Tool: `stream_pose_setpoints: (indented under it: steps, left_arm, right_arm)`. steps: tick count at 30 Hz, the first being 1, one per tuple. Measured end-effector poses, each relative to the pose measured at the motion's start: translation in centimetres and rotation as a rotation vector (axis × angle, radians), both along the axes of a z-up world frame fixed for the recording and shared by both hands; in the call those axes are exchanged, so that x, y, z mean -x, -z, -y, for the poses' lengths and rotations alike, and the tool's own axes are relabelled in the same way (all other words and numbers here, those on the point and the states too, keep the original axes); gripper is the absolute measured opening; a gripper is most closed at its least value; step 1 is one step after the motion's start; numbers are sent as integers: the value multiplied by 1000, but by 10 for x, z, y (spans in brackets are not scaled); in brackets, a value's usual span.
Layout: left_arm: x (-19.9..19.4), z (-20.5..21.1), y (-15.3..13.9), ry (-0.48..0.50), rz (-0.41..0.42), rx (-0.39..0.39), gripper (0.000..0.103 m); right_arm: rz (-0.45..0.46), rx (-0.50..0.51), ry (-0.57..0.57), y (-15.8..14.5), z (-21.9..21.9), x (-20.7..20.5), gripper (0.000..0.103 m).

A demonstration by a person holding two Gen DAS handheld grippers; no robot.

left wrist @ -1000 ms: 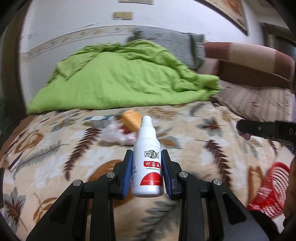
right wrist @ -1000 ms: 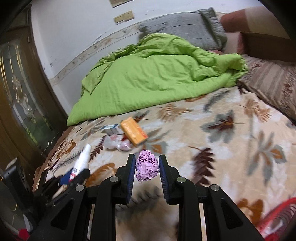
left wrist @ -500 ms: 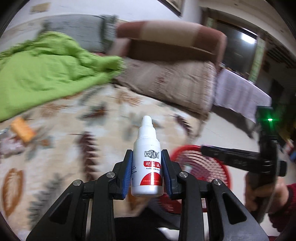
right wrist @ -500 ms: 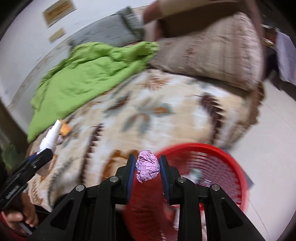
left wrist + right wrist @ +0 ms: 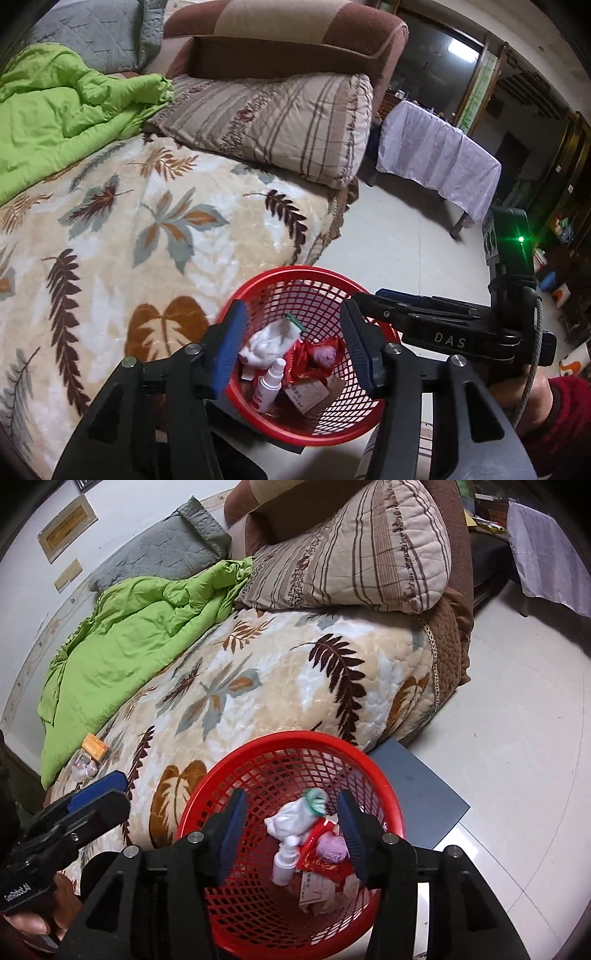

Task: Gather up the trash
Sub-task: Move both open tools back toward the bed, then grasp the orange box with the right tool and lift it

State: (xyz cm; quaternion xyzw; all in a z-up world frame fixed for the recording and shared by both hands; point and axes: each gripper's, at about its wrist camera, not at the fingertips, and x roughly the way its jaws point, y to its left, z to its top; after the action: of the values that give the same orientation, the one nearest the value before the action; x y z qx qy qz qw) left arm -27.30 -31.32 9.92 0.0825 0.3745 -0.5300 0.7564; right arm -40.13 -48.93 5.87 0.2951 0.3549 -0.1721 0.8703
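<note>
Leaf-print bedding [image 5: 177,229] fills the left of both my views, with one green quilt [image 5: 62,110] bunched at its far end and two pillows, a striped one [image 5: 280,122] and a grey one [image 5: 155,557]. One red basket [image 5: 258,288] stands on the floor beside the bed, partly on a grey board [image 5: 417,790].

My left gripper [image 5: 295,350] hangs over the basket with its jaws spread wide and nothing between them. My right gripper [image 5: 291,834] is above the same basket, jaws likewise parted and empty; I see it from the left view as a black bar crossing the rim.

Inside the basket I count one white bottle [image 5: 271,384], one pink paper ball [image 5: 334,847], one white crumpled bag [image 5: 291,819] with a green tip, one red wrapper [image 5: 306,362] and one small carton [image 5: 308,397].

Two pieces remain on the bed near the quilt: one orange box [image 5: 95,747] and one clear wrapper [image 5: 83,770] just beside it.

One cloth-covered table [image 5: 436,158] stands across the room.
</note>
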Motion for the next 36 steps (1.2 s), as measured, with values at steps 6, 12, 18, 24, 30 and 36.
stream_pose_setpoints:
  steps: [6,12,18,24,30,36]
  left_arm:
    - [-17,-37,-9,-105,25,12,53]
    - [-50,-95,-18,-261,33,20,54]
    - [-80,-148,-14,-403,43,-7,55]
    - [-110,-201,-6,-539,11,3,55]
    - [-142,-253,0,-698,-10,9,56]
    - [-180,-298,16,-885,-2,-29,56]
  right_arm:
    - [40,42,-104,-19,-30,-33,54]
    - [62,11,-234,-23,-69,-71,54]
    - [87,10,-338,-27,-110,-109,54]
    - [80,48,-459,-31,-155,-150,54]
    - [84,91,-596,-37,-195,-197,54]
    - [73,146,-736,-35,-229,-262,54]
